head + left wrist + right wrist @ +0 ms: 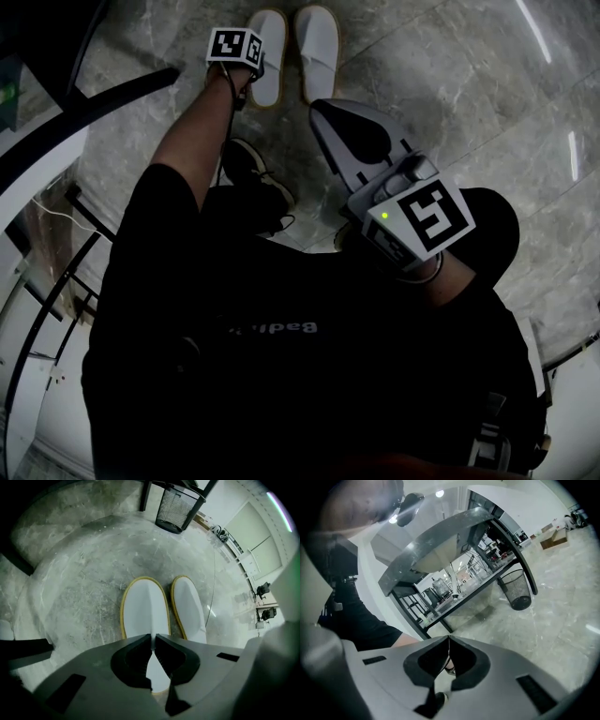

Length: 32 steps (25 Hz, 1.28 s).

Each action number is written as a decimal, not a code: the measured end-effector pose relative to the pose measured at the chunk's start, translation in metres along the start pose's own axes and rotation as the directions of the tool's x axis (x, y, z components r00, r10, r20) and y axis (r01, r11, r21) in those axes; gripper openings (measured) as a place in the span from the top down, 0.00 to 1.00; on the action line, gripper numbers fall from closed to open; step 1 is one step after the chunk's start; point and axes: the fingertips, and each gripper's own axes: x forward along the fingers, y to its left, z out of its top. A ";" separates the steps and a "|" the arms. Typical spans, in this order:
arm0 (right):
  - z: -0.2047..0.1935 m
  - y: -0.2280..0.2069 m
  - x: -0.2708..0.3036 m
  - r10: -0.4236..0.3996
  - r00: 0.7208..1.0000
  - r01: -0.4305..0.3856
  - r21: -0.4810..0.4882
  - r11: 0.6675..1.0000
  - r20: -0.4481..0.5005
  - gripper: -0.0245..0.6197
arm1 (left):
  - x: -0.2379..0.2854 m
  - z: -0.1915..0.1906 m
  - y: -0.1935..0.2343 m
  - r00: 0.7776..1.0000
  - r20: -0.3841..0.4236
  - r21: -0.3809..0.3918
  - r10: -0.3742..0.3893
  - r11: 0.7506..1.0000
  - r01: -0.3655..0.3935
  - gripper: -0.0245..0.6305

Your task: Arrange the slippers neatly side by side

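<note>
1. Two slippers (319, 52) lie close together on the floor (450, 84).
2. Left gripper (153, 637) pinches the left slipper (143, 606)'s upper; right gripper (449, 639) is closed, empty.
3. Likely light and floppy; grip the upper.

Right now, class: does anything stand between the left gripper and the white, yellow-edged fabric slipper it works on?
Nothing visible does. The left gripper hangs directly over the left white, yellow-edged slipper, jaws closed and seemingly pinching its upper. The matching right slipper lies alongside on grey marble floor.
</note>
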 end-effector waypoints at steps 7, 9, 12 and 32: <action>-0.004 -0.001 -0.001 -0.007 1.000 0.007 0.019 1.000 -0.016 0.96 | 0.005 -0.005 -0.023 0.998 0.020 -0.086 -0.060 0.994 0.061 0.93; -0.003 0.000 -0.001 -0.003 1.000 0.003 0.026 1.000 -0.009 0.96 | 0.007 -0.006 -0.027 0.997 0.021 -0.095 -0.068 0.993 0.070 0.93; -0.004 -0.001 -0.001 -0.014 1.000 0.014 0.023 1.000 -0.004 0.96 | 0.010 -0.006 -0.030 0.997 0.022 -0.081 -0.070 0.994 0.071 0.93; -0.029 0.000 0.005 -0.154 0.984 0.156 0.013 0.988 -0.090 0.96 | -0.048 -0.001 -0.038 0.997 0.073 0.216 0.027 0.975 -0.042 0.83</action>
